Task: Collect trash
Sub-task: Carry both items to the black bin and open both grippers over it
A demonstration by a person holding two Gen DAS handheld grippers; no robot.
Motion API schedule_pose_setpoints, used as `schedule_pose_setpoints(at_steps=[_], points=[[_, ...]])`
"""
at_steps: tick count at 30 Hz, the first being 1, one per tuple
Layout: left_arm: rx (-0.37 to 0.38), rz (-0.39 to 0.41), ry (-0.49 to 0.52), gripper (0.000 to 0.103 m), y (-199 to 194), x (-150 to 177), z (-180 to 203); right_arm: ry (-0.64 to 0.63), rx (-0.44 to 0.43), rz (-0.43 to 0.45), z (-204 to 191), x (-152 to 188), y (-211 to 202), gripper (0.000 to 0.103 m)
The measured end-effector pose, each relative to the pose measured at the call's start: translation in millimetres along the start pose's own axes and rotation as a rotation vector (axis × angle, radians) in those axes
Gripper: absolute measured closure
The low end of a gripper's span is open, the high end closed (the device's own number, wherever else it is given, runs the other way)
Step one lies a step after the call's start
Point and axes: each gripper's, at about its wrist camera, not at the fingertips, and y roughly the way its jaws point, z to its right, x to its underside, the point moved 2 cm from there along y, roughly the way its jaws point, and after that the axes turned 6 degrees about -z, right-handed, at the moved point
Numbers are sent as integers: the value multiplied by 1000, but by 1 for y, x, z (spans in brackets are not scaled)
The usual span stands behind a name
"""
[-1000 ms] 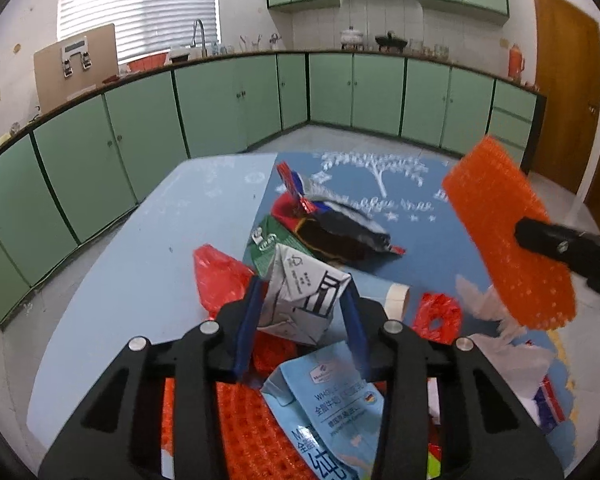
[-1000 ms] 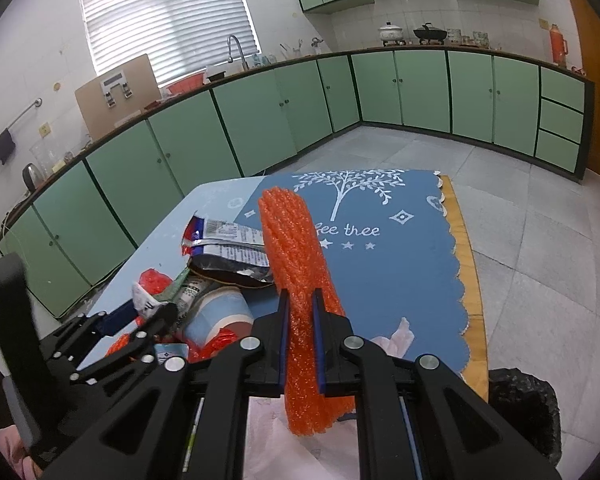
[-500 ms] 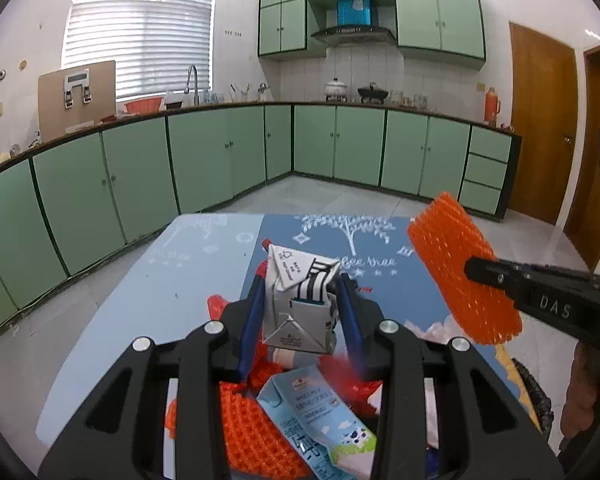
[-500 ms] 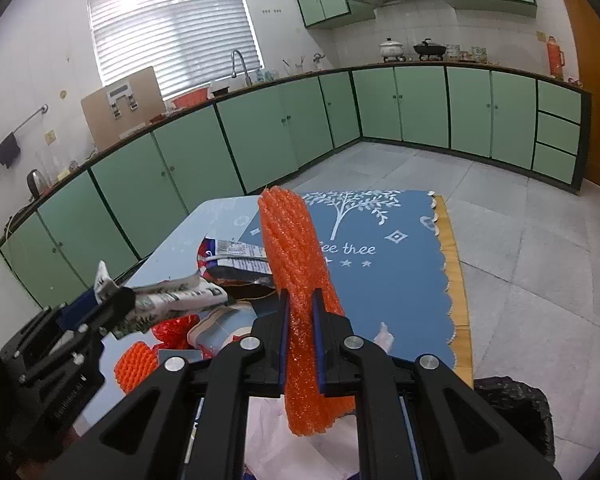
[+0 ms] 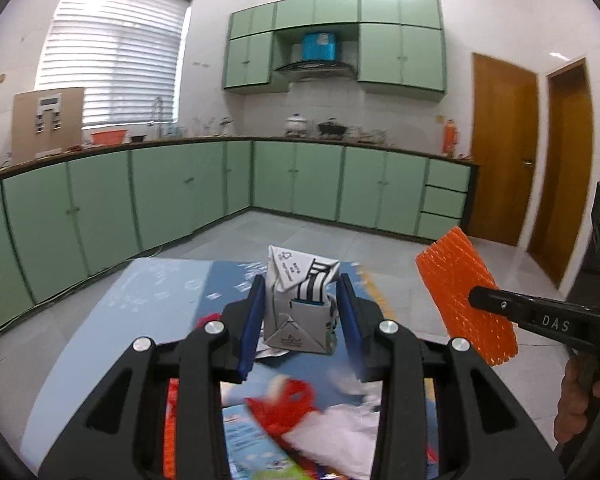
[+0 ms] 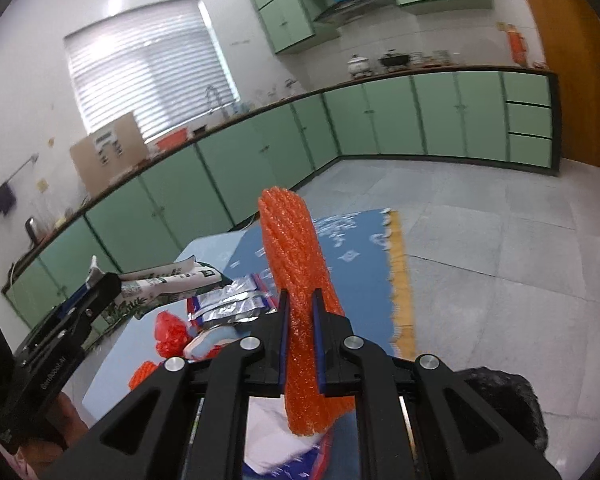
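Green-cabinet kitchen behind, blue table [image 5: 100, 320] below, strewn with red bag [image 5: 288, 404], foil wrappers [image 6: 228, 306], white tissue [image 5: 332, 436]. Left gripper [image 5: 300, 304] pinching crushed milk carton [image 5: 300, 304] above table, upright in its own view. Right gripper [image 6: 300, 340] clamped on orange foam net [image 6: 296, 280], long axis along fingers, off table's right edge. Black bin bag [image 6: 508, 396] beside table.

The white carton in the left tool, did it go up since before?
Yes. The white carton rose: earlier it sat against table trash, now it reaches the floor by the green cabinets.
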Motion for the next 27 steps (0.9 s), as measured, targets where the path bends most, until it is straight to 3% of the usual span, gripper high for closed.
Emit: schedule_pose_setpoints(at_steps=[7,14,19,27], points=[[210,-29,50,69,20,3,69,88,179,23,64,14,-38,93],[399,-166,119,69,58,39,138,205,332,-36,125,54,-46,93],[481,-284,166,69,80,74,176,243,418,-86,148,86,-48,93],[534,-452,202,66,109,108,202,338,435,-141,180,121,-53,93]])
